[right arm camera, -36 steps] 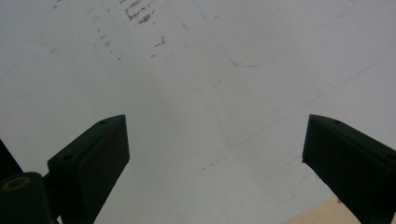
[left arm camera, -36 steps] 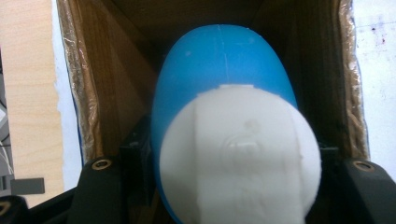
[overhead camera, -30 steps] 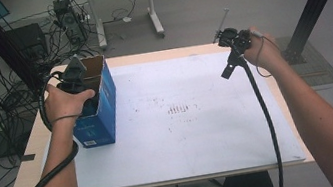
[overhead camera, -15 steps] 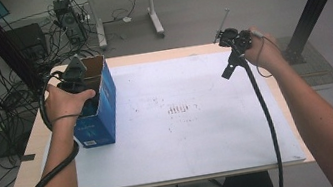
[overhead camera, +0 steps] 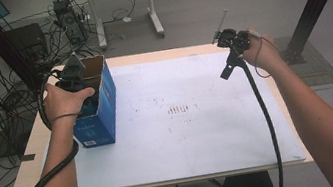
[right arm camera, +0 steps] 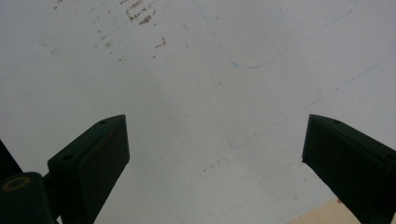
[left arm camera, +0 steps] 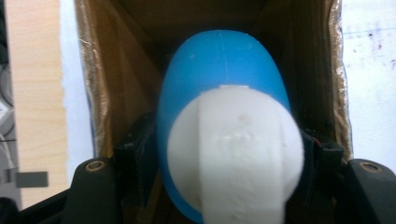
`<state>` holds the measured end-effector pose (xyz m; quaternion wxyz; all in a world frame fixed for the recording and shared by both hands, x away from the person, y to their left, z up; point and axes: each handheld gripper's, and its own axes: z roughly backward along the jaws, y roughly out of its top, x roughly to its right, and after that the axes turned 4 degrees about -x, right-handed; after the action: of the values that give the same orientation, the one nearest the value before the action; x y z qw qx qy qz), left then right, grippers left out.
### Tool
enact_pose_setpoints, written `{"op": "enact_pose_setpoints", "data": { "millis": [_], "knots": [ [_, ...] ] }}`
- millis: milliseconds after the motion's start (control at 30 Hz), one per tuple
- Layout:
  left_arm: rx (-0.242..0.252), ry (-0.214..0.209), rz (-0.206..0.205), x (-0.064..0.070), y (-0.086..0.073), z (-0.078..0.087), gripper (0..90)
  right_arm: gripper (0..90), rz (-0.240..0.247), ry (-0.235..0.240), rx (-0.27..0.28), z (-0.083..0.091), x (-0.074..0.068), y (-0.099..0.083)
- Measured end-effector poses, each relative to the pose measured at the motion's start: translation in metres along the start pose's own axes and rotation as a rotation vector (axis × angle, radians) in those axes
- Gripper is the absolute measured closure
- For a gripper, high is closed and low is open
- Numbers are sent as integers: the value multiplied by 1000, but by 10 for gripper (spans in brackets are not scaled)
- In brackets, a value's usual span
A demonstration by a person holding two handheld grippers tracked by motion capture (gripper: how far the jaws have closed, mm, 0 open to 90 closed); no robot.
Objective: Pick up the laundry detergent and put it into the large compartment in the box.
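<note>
High view: a wooden surface (overhead camera: 24,166) under a white sheet (overhead camera: 184,121) stands on grey floor amid cables; the left hand-held gripper (overhead camera: 74,80) reaches into an open blue box (overhead camera: 100,104), the right hand-held gripper (overhead camera: 231,50) hangs above the sheet's far right. Left gripper view: inside the cardboard-lined box (left arm camera: 116,70), its jaws clench a blue-and-white object (left arm camera: 224,135). Right gripper view: jaws spread wide, nothing between them, above the stained sheet (right arm camera: 210,70).

Bare forearms; black grippers (overhead camera: 232,46), black jaws, thick black cables (overhead camera: 267,128)
</note>
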<state>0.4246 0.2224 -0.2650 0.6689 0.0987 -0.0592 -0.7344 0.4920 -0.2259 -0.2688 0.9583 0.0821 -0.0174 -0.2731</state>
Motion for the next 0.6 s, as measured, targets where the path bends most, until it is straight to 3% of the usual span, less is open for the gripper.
{"op": "enact_pose_setpoints", "data": {
  "millis": [600],
  "knots": [
    [61, 7, -13, 1, -1, 35, 323, 74, 0, -7, 4, 3, -2, -1]
  ]
}}
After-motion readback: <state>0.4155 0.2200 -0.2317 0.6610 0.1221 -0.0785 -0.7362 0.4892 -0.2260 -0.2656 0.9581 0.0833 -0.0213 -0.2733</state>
